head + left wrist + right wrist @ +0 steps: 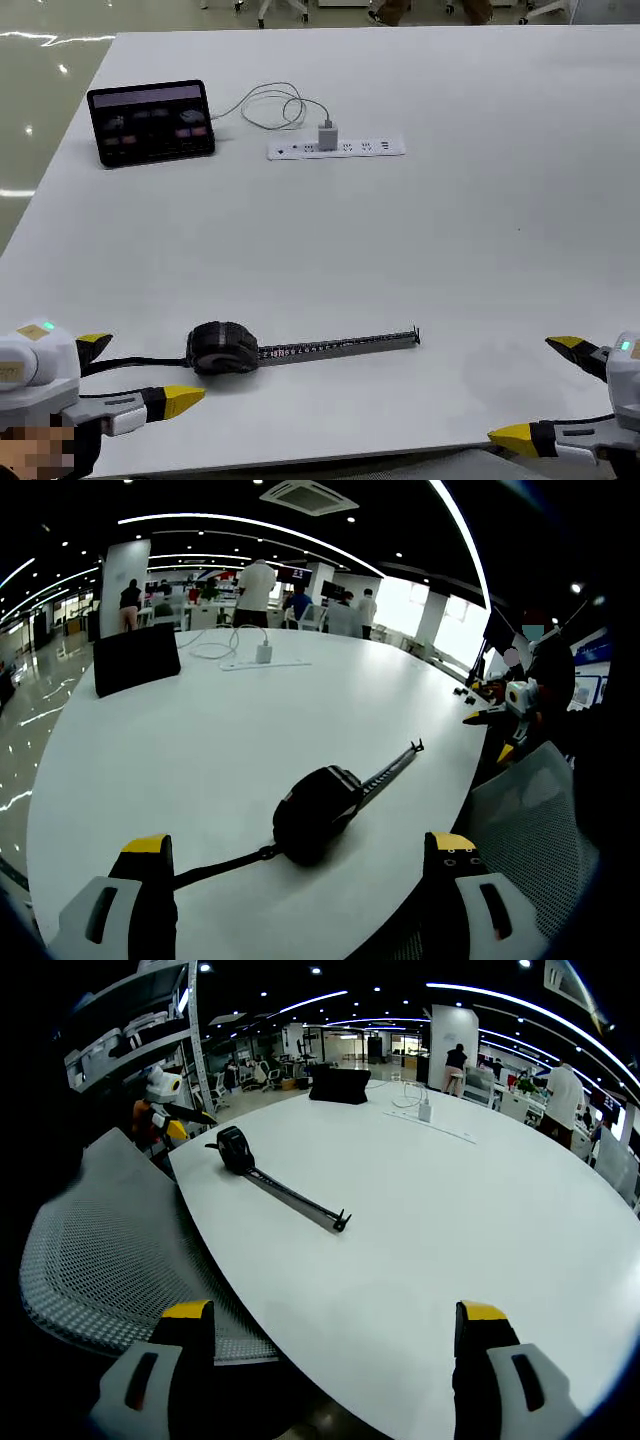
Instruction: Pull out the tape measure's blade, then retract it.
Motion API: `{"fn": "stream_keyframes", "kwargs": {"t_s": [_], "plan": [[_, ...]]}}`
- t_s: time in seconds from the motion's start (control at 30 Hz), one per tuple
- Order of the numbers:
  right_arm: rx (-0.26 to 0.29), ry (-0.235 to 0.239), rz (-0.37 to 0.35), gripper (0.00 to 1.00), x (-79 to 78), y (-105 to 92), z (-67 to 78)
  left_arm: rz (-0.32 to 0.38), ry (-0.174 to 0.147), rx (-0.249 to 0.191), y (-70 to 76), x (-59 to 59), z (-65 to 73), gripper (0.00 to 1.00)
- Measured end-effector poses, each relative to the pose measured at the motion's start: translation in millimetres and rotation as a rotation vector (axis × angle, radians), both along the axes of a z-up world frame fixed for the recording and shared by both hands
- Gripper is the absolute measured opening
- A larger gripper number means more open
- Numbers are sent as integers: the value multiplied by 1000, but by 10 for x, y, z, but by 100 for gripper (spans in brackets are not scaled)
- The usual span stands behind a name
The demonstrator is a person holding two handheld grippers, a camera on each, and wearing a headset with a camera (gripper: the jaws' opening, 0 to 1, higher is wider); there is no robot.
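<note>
At the near edge of the table (450,250), the left gripper (145,370) and the right gripper (530,390) hold nothing, jaws apart. Between them lies the tape measure (222,348), blade (340,345) partly out. Its case (315,810) looks rigid, good to clamp; the thin blade likely flexes, so grip the end hook (416,336).

The left gripper (300,844) had its yellow-tipped jaws wide apart, gripping nothing. The black tape measure (318,812) lay on the white table (200,740) just ahead between them, its blade (390,770) drawn out to the right and its strap (220,867) trailing toward the left jaw. A dark tablet (137,658) stood at the far edge.
</note>
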State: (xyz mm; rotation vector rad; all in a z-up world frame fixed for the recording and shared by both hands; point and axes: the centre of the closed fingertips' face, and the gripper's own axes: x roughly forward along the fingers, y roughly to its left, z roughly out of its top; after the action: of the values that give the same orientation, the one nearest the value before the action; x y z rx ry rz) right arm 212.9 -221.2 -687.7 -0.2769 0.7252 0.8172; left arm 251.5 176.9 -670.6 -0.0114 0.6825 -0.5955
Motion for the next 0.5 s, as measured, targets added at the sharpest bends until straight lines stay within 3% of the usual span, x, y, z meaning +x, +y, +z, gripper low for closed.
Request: {"fn": "stream_keyframes", "kwargs": {"t_s": [0.13, 0.3, 0.5], "plan": [[-7, 14, 21, 96, 72, 15, -21, -1, 48, -6, -191, 20, -19, 100], [-13, 24, 46, 100, 123, 43, -11, -25, 64, -7, -415, 30, -39, 100], [-29, 36, 87, 100, 152, 84, -19, 15, 83, 4, -490, 124, -94, 99]]}}
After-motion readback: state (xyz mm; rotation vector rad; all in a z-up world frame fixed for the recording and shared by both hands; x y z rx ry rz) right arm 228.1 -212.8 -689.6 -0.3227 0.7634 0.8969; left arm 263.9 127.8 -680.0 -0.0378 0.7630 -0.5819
